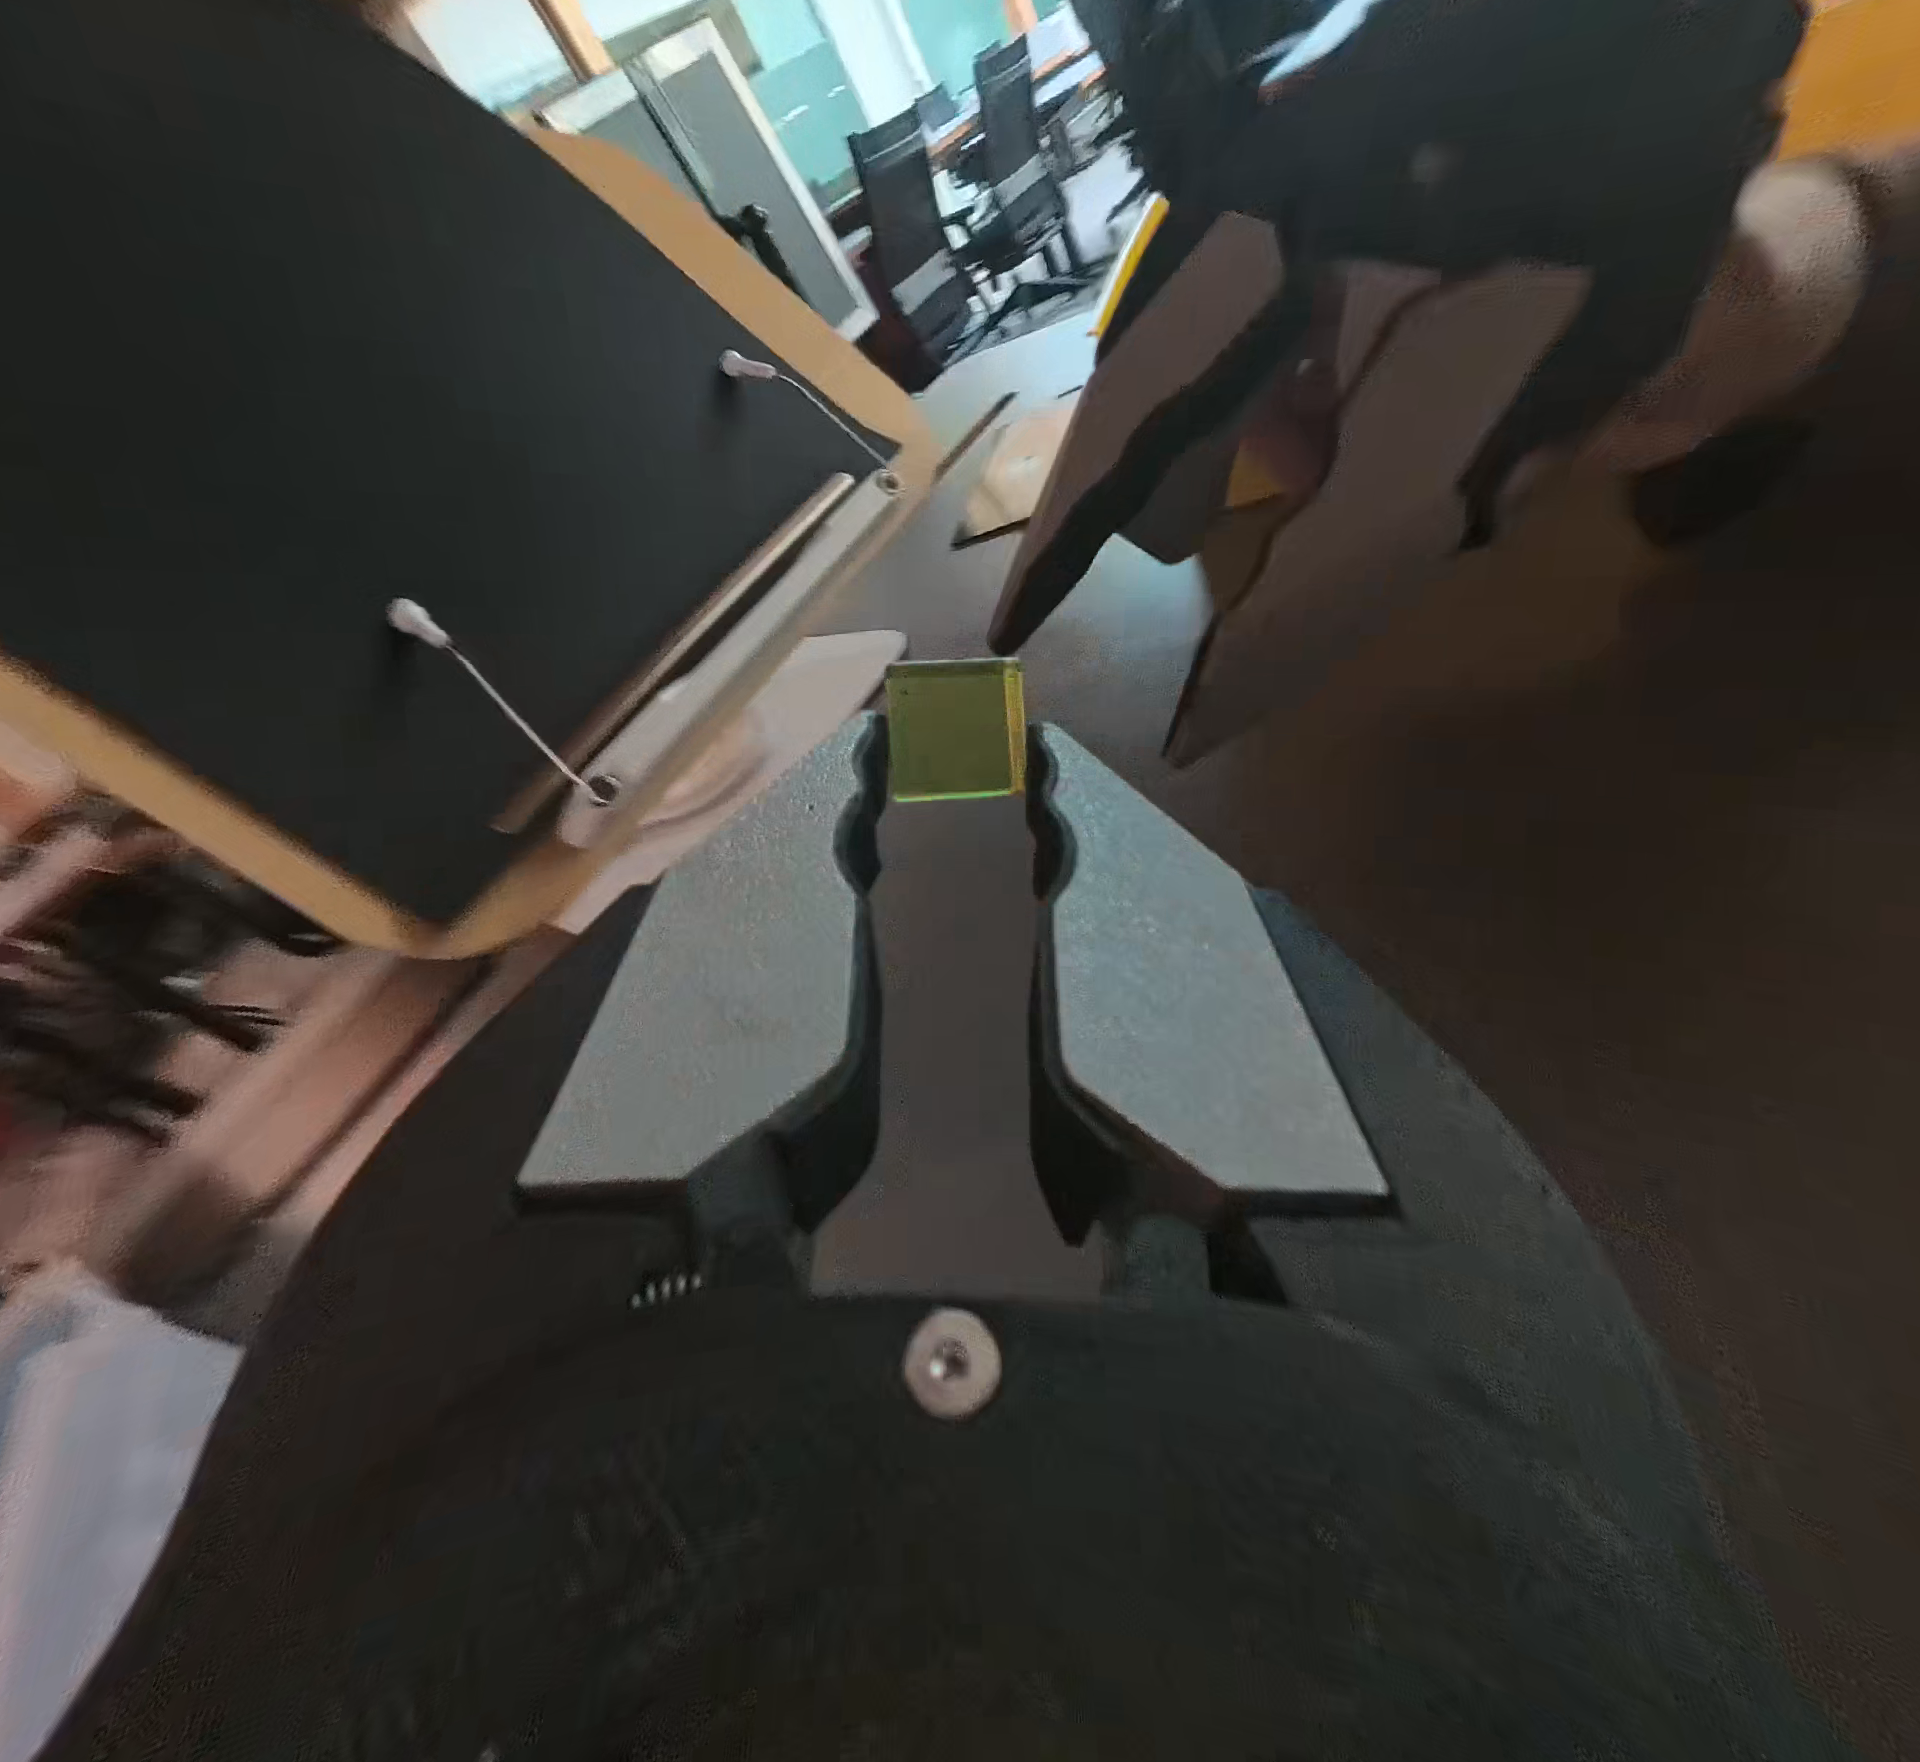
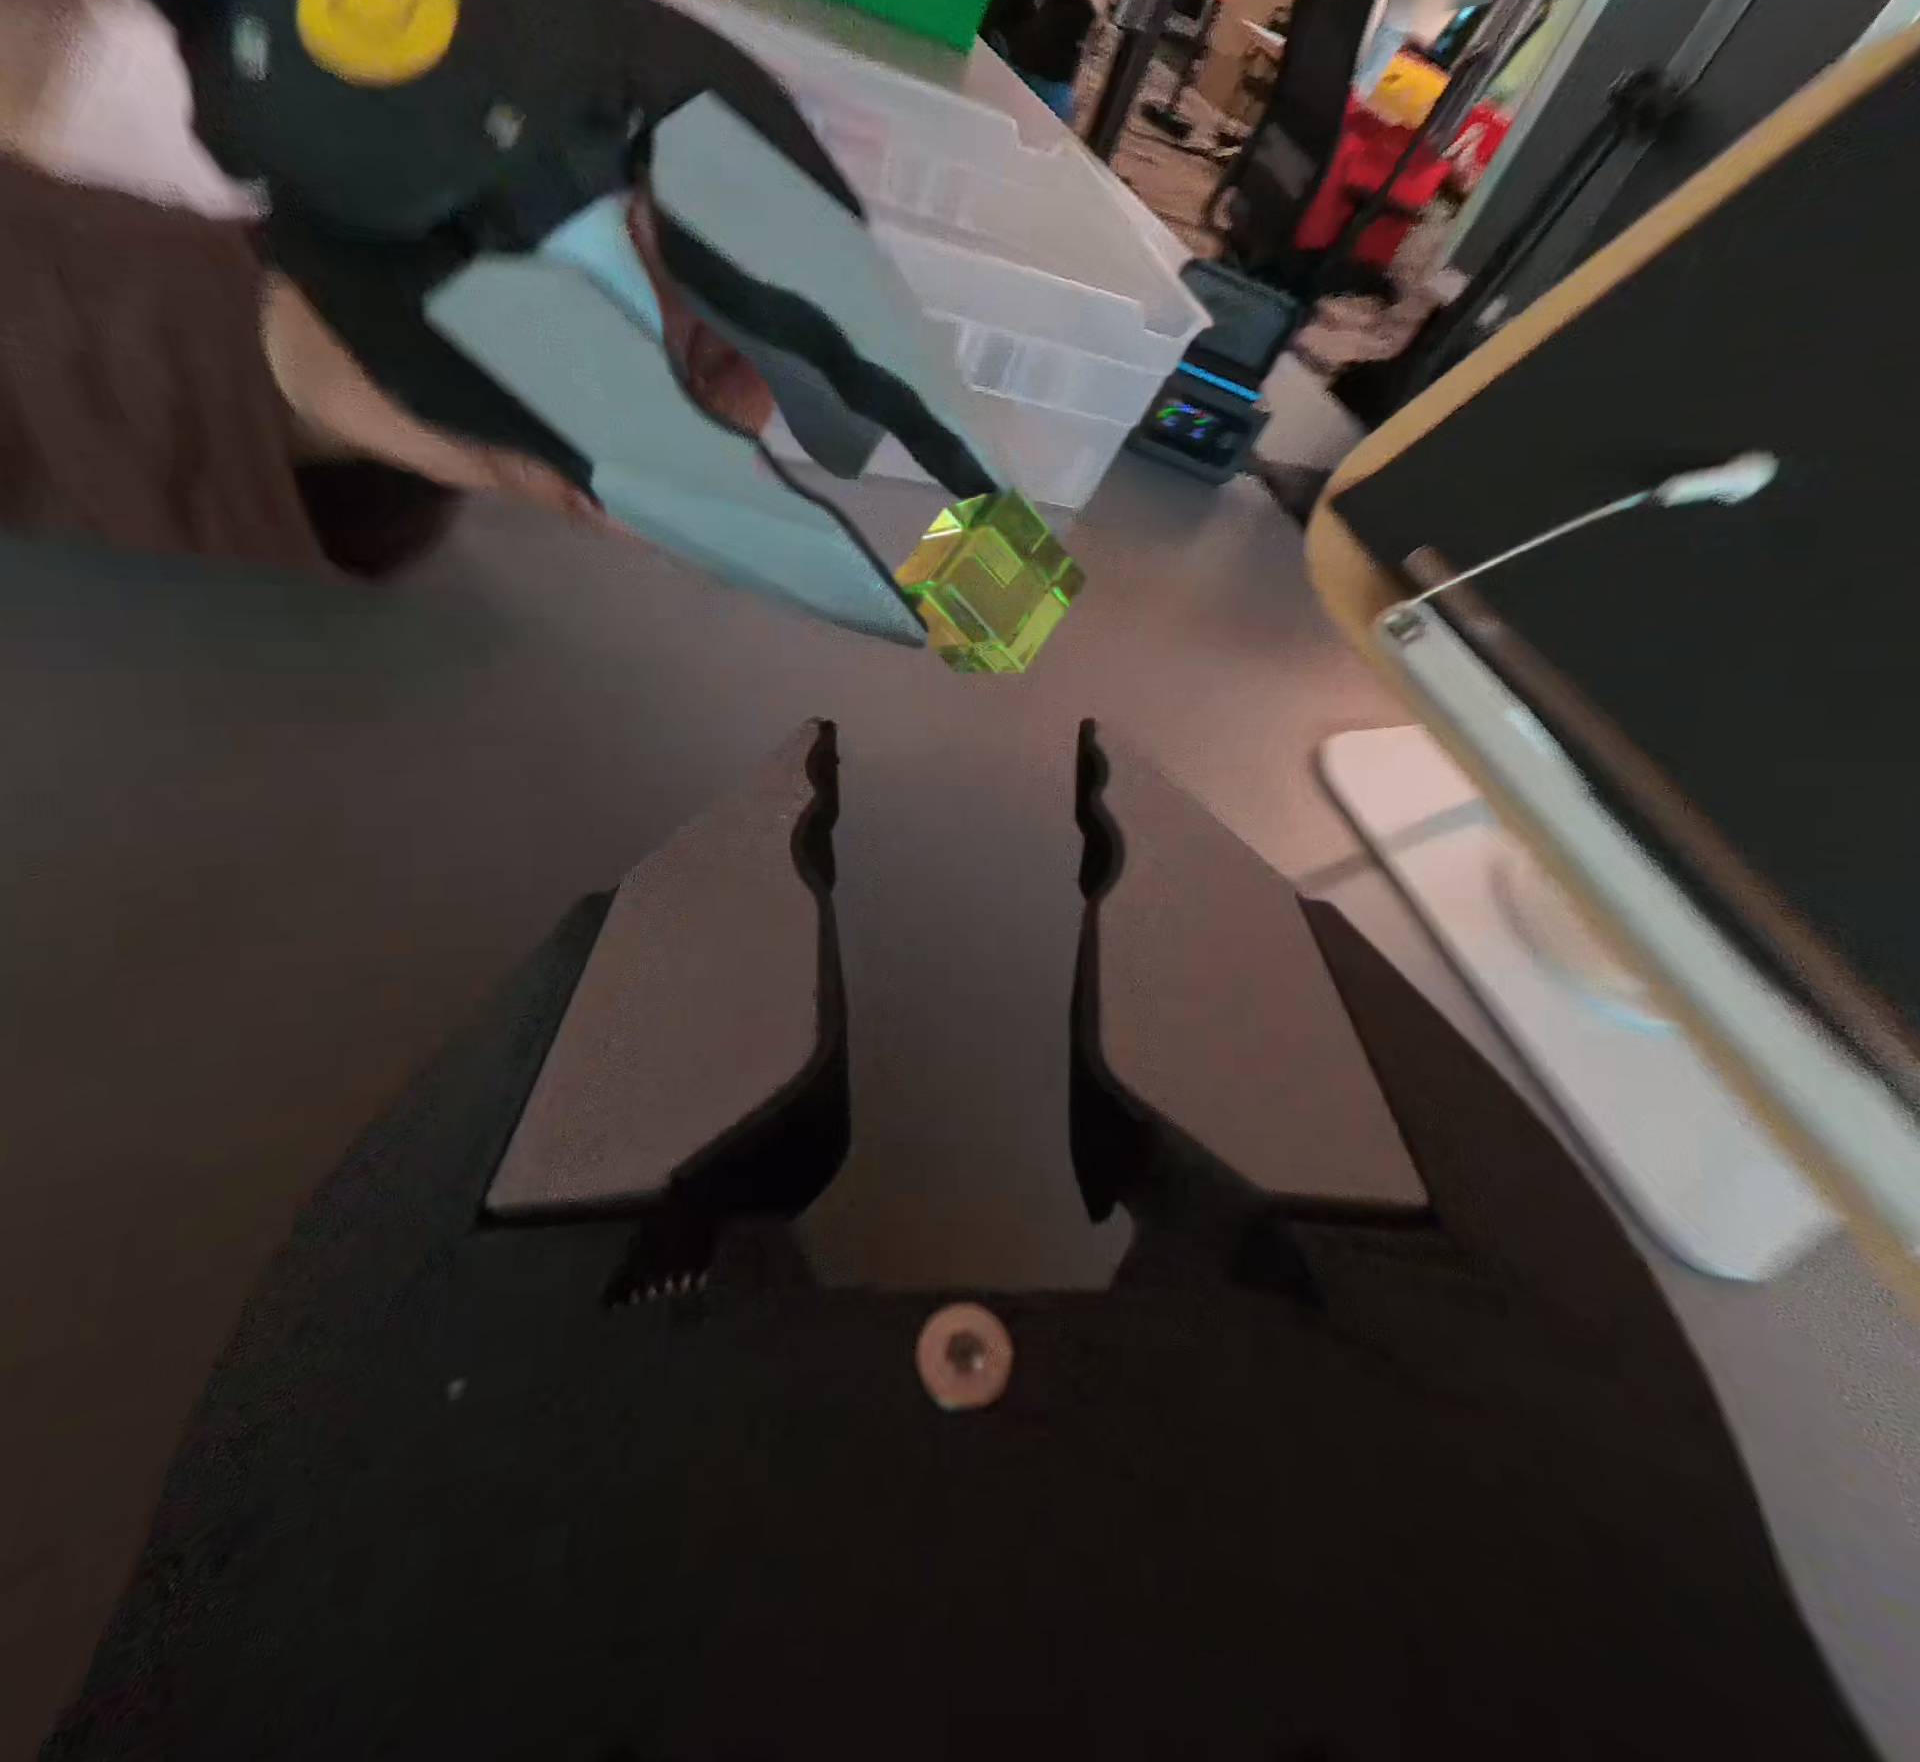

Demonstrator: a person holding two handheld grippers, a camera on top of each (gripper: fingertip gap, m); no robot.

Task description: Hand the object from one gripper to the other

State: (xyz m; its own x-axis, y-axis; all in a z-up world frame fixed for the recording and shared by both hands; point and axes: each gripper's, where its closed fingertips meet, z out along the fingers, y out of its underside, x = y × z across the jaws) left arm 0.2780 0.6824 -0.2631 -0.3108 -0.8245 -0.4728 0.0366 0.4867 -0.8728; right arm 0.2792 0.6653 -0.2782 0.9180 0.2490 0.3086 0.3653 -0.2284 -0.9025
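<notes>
One green cube [image 1: 954, 727] is clamped at the fingertips of the left gripper [image 1: 954, 744], while the right gripper [image 2: 954, 756] is held nearby, jaws apart, empty.

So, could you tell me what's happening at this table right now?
A person is holding a two-finger gripper in each hand and passing a small translucent green cube between them. The left gripper is shut on the cube at its fingertips, held above the dark table. The right gripper is open and empty, with the cube just ahead of its fingertips and not yet between them.
</notes>
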